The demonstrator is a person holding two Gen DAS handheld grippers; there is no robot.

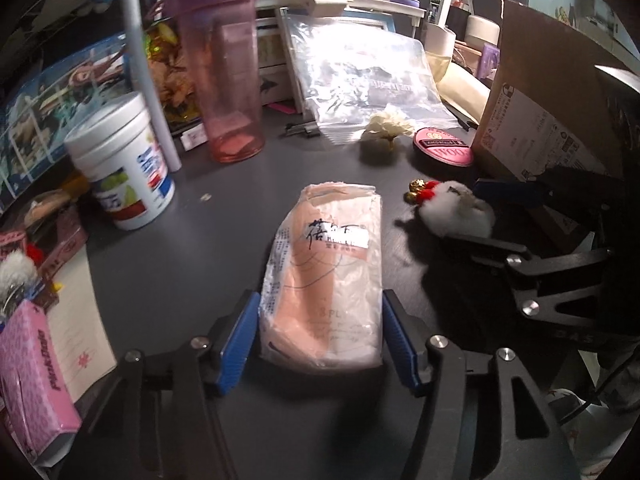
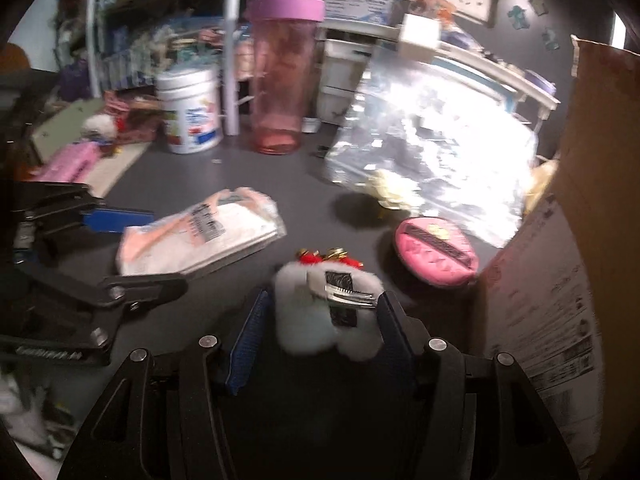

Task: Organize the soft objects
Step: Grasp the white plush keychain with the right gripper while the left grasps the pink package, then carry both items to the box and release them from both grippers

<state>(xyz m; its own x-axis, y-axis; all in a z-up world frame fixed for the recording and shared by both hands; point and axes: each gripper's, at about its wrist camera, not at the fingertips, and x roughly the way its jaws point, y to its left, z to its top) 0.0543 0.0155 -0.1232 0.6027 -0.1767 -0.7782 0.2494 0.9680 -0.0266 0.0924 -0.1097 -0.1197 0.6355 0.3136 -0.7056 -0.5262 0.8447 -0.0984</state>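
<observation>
A soft packet (image 1: 328, 264) of pink and white fabric in clear wrap lies on the dark table (image 1: 200, 272). My left gripper (image 1: 320, 340) is shut on its near end, a blue pad pressing each side. The same packet (image 2: 200, 236) and left gripper (image 2: 136, 248) show at the left of the right wrist view. A fluffy white hair clip (image 2: 304, 328) with red and gold trim sits between the fingers of my right gripper (image 2: 322, 340). The right pad touches it and a thin gap shows at the left pad, so that gripper stands open. From the left wrist, the clip (image 1: 456, 208) rests on the table.
A pink tumbler (image 1: 228, 80) with a purple lid and a white tub (image 1: 124, 160) stand at the back left. A cardboard box (image 1: 540, 120) walls the right. A pink round tin (image 1: 444, 146), a cream fabric flower (image 1: 390, 124) and a clear plastic bag (image 1: 360, 80) lie behind.
</observation>
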